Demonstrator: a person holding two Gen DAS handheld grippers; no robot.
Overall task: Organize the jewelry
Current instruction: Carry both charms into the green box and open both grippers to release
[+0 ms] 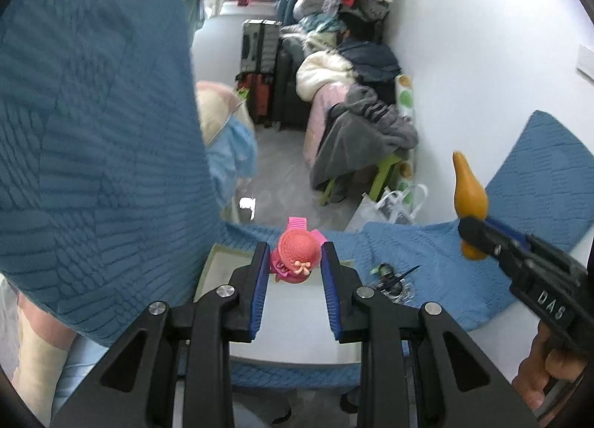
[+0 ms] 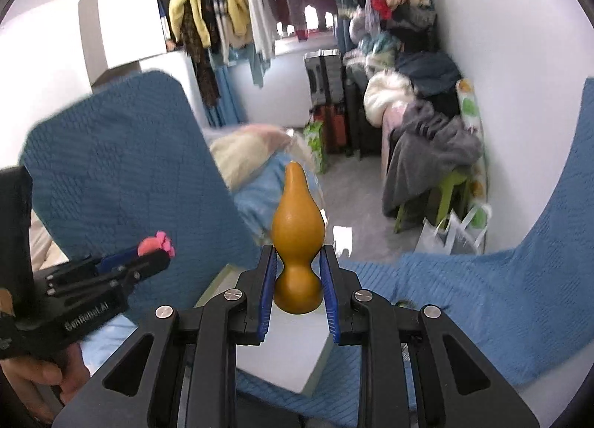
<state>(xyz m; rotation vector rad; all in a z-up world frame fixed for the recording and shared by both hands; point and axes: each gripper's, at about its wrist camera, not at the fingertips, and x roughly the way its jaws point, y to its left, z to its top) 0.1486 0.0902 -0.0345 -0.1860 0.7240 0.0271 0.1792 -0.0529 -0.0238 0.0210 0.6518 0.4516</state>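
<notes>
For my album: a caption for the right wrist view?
Right hand-held gripper clamps a yellow gourd above a white box.

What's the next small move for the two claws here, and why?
Probably lower the right claw toward the white box and set the gourd-shaped ornament down. Both claws are full and held clear of the box: the left claw grips the pink doll charm, so neither can pick up anything else.

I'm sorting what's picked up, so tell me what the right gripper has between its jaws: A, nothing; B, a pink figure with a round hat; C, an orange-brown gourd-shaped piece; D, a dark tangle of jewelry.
C: the right gripper is closed on the narrow waist of the orange-brown gourd-shaped piece, its pointed end facing away.
</notes>
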